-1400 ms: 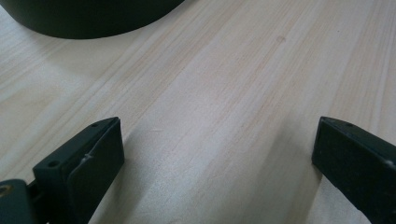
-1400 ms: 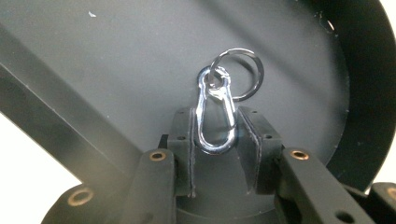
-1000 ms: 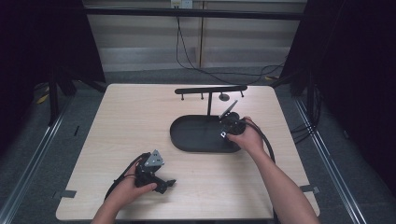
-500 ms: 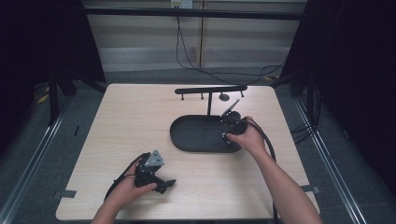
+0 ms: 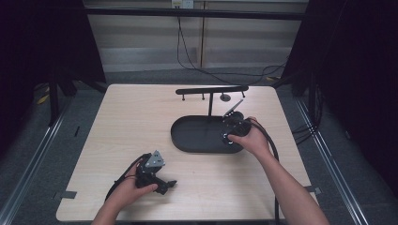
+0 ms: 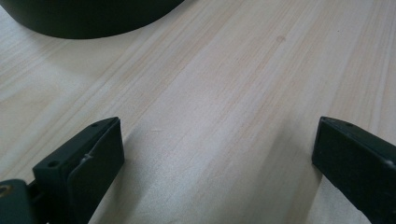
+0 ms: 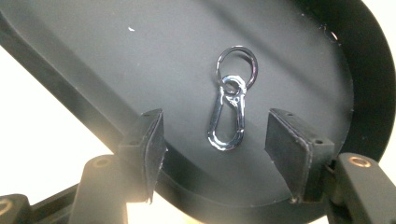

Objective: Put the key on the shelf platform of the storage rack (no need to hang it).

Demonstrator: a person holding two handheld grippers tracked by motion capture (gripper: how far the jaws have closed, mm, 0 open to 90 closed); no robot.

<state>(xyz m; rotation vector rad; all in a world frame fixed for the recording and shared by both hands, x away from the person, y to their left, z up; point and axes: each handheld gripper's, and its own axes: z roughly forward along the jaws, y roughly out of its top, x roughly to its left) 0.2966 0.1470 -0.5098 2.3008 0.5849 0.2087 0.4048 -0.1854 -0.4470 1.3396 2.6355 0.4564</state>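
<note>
The left gripper (image 5: 165, 183) rested on the table (image 5: 136, 117) near the front edge, its jaws wide apart over bare wood. To its right, the right gripper (image 7: 219, 140) hovered over the black tray (image 7: 116, 56), and its jaws had just been opening, so the pads stood clear on either side of the key clip (image 7: 229, 112), which lay flat on the tray floor. To finish the release well, the hand should probably lift straight up without brushing the clip.
</note>
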